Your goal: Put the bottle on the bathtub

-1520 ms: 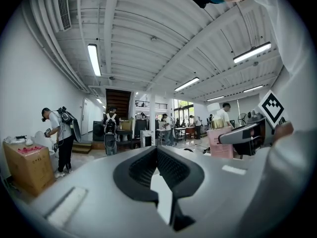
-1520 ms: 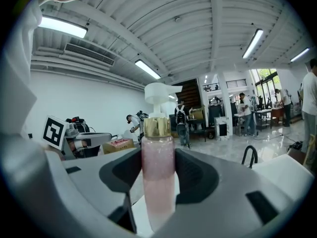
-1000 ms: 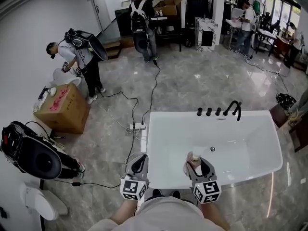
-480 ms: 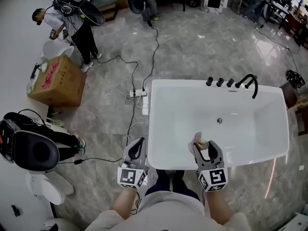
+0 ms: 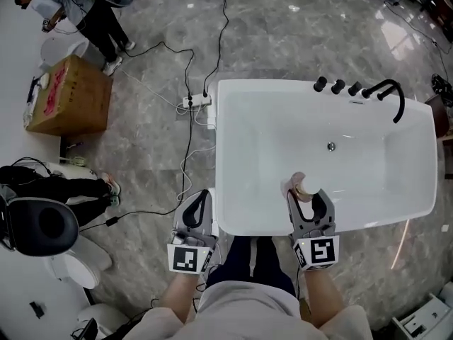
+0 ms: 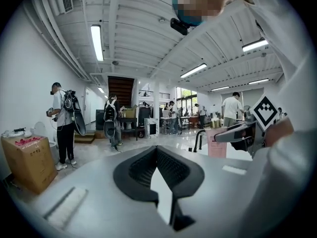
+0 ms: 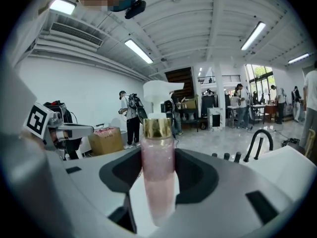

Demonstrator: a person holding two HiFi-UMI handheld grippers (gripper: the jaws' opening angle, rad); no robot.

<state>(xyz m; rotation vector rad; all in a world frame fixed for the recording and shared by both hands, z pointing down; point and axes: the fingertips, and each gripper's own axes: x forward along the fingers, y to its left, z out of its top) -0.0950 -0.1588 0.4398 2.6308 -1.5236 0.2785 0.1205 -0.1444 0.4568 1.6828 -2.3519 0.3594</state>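
- While you stand at the near end of the white bathtub (image 5: 230, 147), a cardboard box (image 5: 67, 98) sits well apart on the floor at far left. Its red print is too small to read.
- Your left gripper (image 5: 199, 205) hangs just outside the tub's near left corner. Its own view shows the jaws closed together on nothing (image 6: 158, 168).
- Its cube carries only a black-and-white square marker, not words.
- Your right gripper (image 5: 309, 202) is clamped on the bottle (image 5: 300, 187), which stands upright between the jaws, above the basin just inside the near rim.
- In the right gripper view the bottle (image 7: 157, 172) is pink and translucent, with a gold collar and a white pump top. No brand or label can be read on it.
- A black faucet (image 5: 393, 96) curves over the tub's far right corner.
- The step in hand looks like the carry, with the bottle not yet set down.
- The next move probably calls for you to bring the bottle's base level onto a flat part of the rim. Only then should you part the jaws, because a tall, narrow bottle may tip.
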